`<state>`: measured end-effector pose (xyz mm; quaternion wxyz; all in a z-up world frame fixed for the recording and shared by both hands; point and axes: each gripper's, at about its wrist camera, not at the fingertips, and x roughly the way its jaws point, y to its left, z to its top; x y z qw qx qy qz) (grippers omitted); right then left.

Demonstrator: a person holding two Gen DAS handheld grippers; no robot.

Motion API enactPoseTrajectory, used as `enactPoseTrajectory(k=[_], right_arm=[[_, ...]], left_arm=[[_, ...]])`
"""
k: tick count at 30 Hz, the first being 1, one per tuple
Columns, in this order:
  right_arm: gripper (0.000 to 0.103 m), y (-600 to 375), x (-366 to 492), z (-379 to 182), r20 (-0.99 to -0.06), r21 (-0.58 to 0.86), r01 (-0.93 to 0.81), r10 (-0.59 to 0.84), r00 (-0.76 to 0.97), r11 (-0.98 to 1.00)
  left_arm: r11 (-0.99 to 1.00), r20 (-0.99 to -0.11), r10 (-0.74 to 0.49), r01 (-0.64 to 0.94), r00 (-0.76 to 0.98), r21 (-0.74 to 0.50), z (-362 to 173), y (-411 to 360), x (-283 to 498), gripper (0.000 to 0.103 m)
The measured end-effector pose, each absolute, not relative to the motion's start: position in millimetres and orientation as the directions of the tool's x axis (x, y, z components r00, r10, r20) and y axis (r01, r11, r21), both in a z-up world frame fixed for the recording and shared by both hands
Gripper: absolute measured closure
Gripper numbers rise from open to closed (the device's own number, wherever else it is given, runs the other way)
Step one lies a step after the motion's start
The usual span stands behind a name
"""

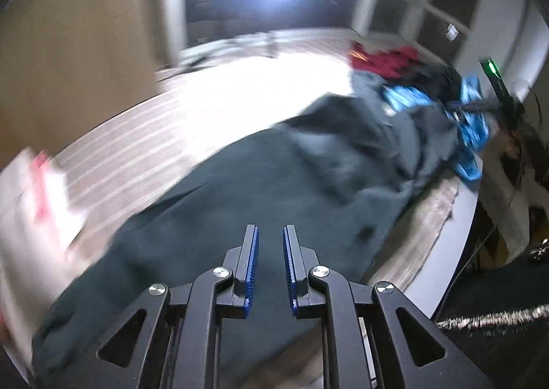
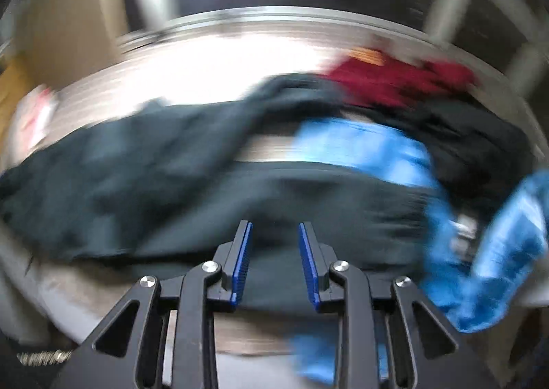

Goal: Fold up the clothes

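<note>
**Between folds: both grippers free above the dark garment**

The dark green garment (image 1: 212,203) lay spread along the wooden counter (image 1: 137,155), the unfolded pile (image 2: 405,87) of red, blue and black clothes at its far end. The left gripper (image 1: 270,234) and right gripper (image 2: 275,229) hung over it, jaws slightly parted and pinching nothing (both views were smeared). The next move likely called for gripping an edge. No writing could be read.
</note>
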<state>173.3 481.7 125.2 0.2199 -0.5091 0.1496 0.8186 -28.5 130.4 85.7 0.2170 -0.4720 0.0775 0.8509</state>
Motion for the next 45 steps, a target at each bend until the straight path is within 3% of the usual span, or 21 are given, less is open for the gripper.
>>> enactPoseTrajectory(k=[4, 7, 11, 13, 17, 23, 25, 26, 27, 36, 40, 41, 42, 43, 44, 45], right_arm=[[0.074, 571.5, 191.1, 126.9, -0.896, 0.124, -0.606, 0.174, -0.408, -0.786], [0.058, 596.0, 150.6, 129.6, -0.877, 0.177, -0.494, 0.091, -0.471, -0.851], [0.057, 606.3, 66.6, 122.1, -0.87, 0.135, -0.305, 0.035, -0.492, -0.943], [0.057, 606.3, 21.9, 112.5, -0.873, 0.154, -0.199, -0.039, -0.487, -0.968], [0.056, 601.7, -47.5, 84.3, -0.897, 0.063, -0.057, -0.032, -0.441, -0.996], [0.056, 603.9, -81.8, 43.6, -0.942, 0.119, 0.01, -0.116, -0.315, -0.993], [0.064, 603.2, -76.6, 48.4, -0.927, 0.154, 0.026, -0.154, -0.342, -0.988], [0.086, 604.4, -73.3, 52.0, -0.921, 0.166, 0.022, -0.163, -0.353, -0.986], [0.094, 606.1, -69.8, 56.2, -0.917, 0.173, 0.013, -0.166, -0.364, -0.985], [0.097, 599.5, 41.3, 197.4, -0.715, 0.179, -0.041, -0.102, -0.692, -0.983], [0.097, 567.8, 136.6, 227.5, -0.633, 0.074, -0.041, -0.015, -0.774, -0.996], [0.09, 559.9, 164.1, 218.7, -0.654, 0.049, -0.056, 0.011, -0.757, -0.997], [0.067, 553.6, 188.9, 204.6, -0.7, 0.035, -0.082, 0.034, -0.713, -0.996], [0.054, 549.3, 209.3, 189.7, -0.751, 0.023, -0.11, 0.055, -0.658, -0.994], [0.044, 548.4, 224.2, 179.2, -0.779, 0.011, -0.161, 0.093, -0.62, -0.987], [0.044, 549.3, 236.2, 171.1, -0.795, -0.004, -0.222, 0.138, -0.59, -0.975]], left_arm=[[-0.835, -0.839, 0.387, -0.532, -0.381, -0.143, 72.6, 221.7, -64.5, 0.082], [-0.8, -0.857, 0.402, -0.579, -0.322, -0.157, 56.3, 283.8, -82.7, 0.082], [-0.798, -0.884, 0.372, -0.583, -0.284, -0.149, 36.8, 337.8, -99.8, 0.08], [-0.82, -0.899, 0.347, -0.551, -0.268, -0.152, 25.9, 346.6, -106.4, 0.08], [-0.857, -0.926, 0.31, -0.485, -0.214, -0.175, 7.6, 349.8, -110.6, 0.08], [-0.862, -0.952, 0.24, -0.493, -0.189, -0.119, -6.1, 354.8, -104.1, 0.082], [-0.863, -0.949, 0.247, -0.49, -0.195, -0.124, -5.5, 349.7, -103.9, 0.103], [-0.861, -0.947, 0.253, -0.492, -0.197, -0.127, -4.8, 346.8, -103.5, 0.103], [-0.86, -0.946, 0.256, -0.495, -0.201, -0.127, -3.2, 343.7, -102.8, 0.103], [-0.789, -0.924, 0.301, -0.605, -0.238, -0.101, 41.5, 318.1, -75.5, 0.103], [-0.736, -0.921, 0.338, -0.664, -0.195, -0.129, 52.6, 314.0, -56.7, 0.103], [-0.725, -0.922, 0.338, -0.677, -0.191, -0.126, 52.7, 313.5, -52.8, 0.103], [-0.717, -0.923, 0.332, -0.688, -0.193, -0.114, 52.5, 312.1, -48.8, 0.099], [-0.716, -0.925, 0.324, -0.691, -0.201, -0.101, 51.3, 312.4, -48.0, 0.099], [-0.718, -0.924, 0.321, -0.689, -0.205, -0.097, 49.0, 313.1, -49.1, 0.099], [-0.721, -0.924, 0.322, -0.686, -0.207, -0.097, 46.4, 312.5, -49.6, 0.096]])
